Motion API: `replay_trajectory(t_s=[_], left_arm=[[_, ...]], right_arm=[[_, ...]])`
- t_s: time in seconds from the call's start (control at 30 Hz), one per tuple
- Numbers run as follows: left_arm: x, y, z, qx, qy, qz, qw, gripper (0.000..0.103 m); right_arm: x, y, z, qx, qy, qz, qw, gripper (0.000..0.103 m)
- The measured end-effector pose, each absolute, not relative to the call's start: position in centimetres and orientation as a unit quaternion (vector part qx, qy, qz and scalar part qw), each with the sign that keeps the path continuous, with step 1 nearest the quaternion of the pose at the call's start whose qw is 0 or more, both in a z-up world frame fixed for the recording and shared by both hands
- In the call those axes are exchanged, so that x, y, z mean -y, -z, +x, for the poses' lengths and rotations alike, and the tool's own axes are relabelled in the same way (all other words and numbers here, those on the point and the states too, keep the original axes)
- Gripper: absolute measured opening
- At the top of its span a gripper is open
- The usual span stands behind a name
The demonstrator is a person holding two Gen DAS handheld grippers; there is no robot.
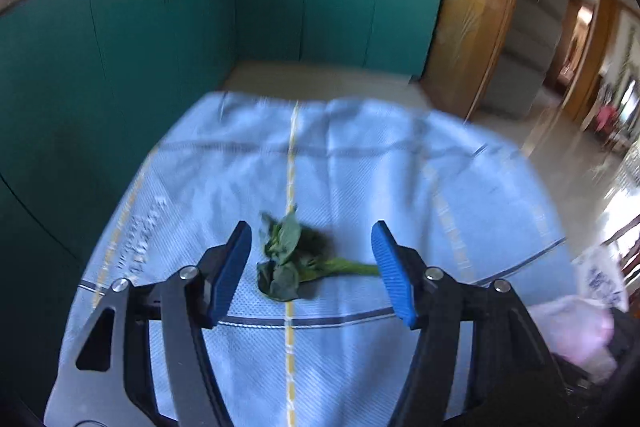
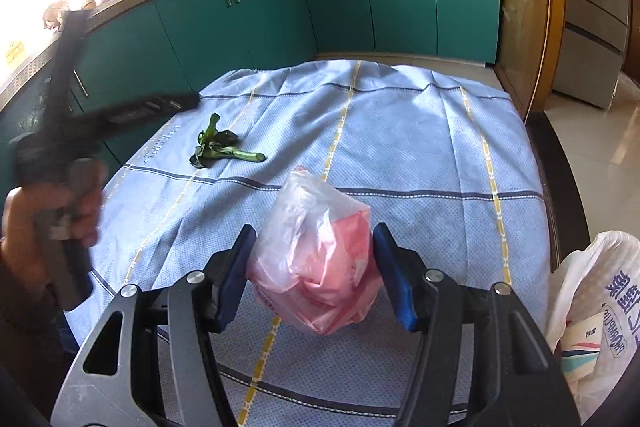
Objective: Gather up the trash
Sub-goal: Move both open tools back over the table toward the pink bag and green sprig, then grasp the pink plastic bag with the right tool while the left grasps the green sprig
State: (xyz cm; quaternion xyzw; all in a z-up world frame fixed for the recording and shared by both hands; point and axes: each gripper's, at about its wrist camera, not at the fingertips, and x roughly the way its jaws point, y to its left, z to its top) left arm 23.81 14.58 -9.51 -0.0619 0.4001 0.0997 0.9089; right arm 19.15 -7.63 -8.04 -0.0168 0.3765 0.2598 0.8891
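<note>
Two pieces of trash showed on the light blue checked tablecloth (image 2: pixel 400 131): a wilted dark green leafy vegetable scrap with a pale stalk (image 1: pixel 294 259) and a crumpled pink-and-clear plastic bag (image 2: pixel 316 259). Neither looked collected yet. The vegetable scrap lay on the tablecloth, untouched. The left gripper (image 1: pixel 312 267) hung over the scrap, jaws spread wide and empty, leaves between the blue pads, stalk tip close to the right-hand pad. Blurred view, so contact could not be told. The plastic bag sat nearer than the scrap, toward the near edge of the tablecloth, between the right gripper's (image 2: pixel 316 267) pads. Both pads appeared to press its sides, so I judged it pinched, though the grip looked loose; whether it was lifted off the cloth, cannot tell.

A white printed plastic carrier bag (image 2: pixel 596 311) hung open beyond the tablecloth's right edge, with cartons inside, likely the collection bag. Judged progress: early to middle, one item in grasp, one under approach, both drops left.

Room: the tablecloth was otherwise bare, so sideways travel looked free. Teal cabinet doors (image 2: pixel 248 19) ran close along the tablecloth's left and far sides. A wood-framed glass door (image 2: pixel 524 7) stood off the far right corner. The cloth's right edge dropped to pale floor tile (image 2: pixel 592 131).
</note>
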Motion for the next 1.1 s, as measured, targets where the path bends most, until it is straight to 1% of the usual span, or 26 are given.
replay_trajectory(t_s=[0.1,0.13,0.17,0.23,0.27,0.3,0.33,0.4,0.5,0.6,0.9,1.1], left_arm=[[-14.5,11.6,24.9,-0.434,-0.104,-0.046,0.894,0.060],[-14.4,12.2,25.2,-0.445,-0.101,-0.039,0.889,0.055],[-14.3,12.6,25.3,-0.449,-0.098,-0.034,0.888,0.053],[-14.1,12.7,25.3,-0.445,-0.088,-0.033,0.891,0.040],[-13.8,12.6,25.2,-0.446,-0.087,-0.029,0.890,0.037],[-13.7,12.6,25.2,-0.446,-0.094,-0.021,0.890,0.025],[-13.6,12.4,25.0,-0.446,-0.101,-0.010,0.889,0.019],[-13.9,12.3,24.8,-0.442,-0.096,-0.019,0.892,0.012],[-14.3,11.2,24.1,-0.428,-0.092,-0.036,0.898,0.010],[-14.1,9.0,22.5,-0.397,-0.096,-0.040,0.912,0.008],[-11.8,1.4,15.0,-0.268,-0.046,-0.056,0.961,0.006],[-10.3,0.2,13.9,-0.241,-0.036,-0.056,0.968,0.006]], right_arm=[[7.4,8.2,19.1,-0.378,-0.263,-0.020,0.887,0.059],[7.3,8.2,19.1,-0.379,-0.263,-0.021,0.887,0.059],[7.3,8.3,19.1,-0.379,-0.264,-0.021,0.887,0.059],[7.1,8.4,19.1,-0.381,-0.264,-0.022,0.886,0.059],[7.0,8.4,19.1,-0.381,-0.264,-0.023,0.886,0.060],[6.9,8.5,19.1,-0.382,-0.265,-0.024,0.885,0.060],[6.8,8.5,19.1,-0.382,-0.265,-0.025,0.885,0.060],[6.7,8.5,18.9,-0.381,-0.264,-0.028,0.885,0.060],[7.0,8.5,18.8,-0.378,-0.262,-0.027,0.888,0.059],[7.5,8.3,18.8,-0.373,-0.258,-0.021,0.891,0.060],[9.9,6.5,17.3,-0.333,-0.249,-0.011,0.909,0.060],[11.7,5.9,16.3,-0.322,-0.232,-0.013,0.918,0.059]])
